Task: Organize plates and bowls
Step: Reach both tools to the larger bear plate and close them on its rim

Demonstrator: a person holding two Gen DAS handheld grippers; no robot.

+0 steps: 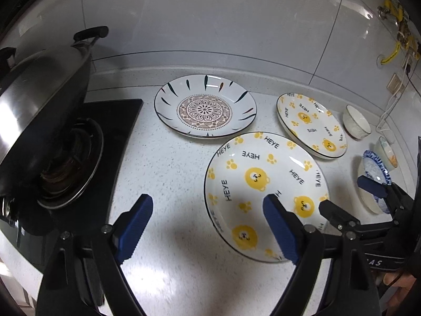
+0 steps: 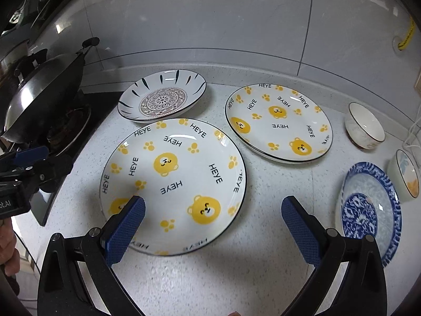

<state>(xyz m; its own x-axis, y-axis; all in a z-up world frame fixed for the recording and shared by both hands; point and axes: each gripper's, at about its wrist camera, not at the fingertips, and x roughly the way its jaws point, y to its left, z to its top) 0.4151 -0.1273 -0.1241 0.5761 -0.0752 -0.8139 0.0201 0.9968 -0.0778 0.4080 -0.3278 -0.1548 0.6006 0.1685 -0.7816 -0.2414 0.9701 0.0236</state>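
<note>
Two white plates with yellow bears lie on the counter, the near bear plate [image 1: 252,163] [image 2: 184,163] and the far bear plate [image 1: 310,123] [image 2: 279,123]. A mandala plate [image 1: 205,109] [image 2: 161,97] sits behind them. To the right are a blue patterned plate [image 1: 373,173] [image 2: 368,205], a white bowl [image 1: 356,122] [image 2: 364,129] and an orange-marked bowl [image 1: 386,152] [image 2: 405,176]. My left gripper [image 1: 208,200] is open and empty over the near bear plate's left rim. My right gripper [image 2: 212,201] [image 1: 342,192], also open and empty, hovers over that plate's right side.
A lidded wok [image 1: 39,110] [image 2: 42,92] sits on the black gas stove [image 1: 115,131] at the left. The speckled counter [image 1: 171,171] ends at a tiled wall. A white cable [image 1: 386,115] and a yellow gas hose [image 1: 394,50] are at the far right.
</note>
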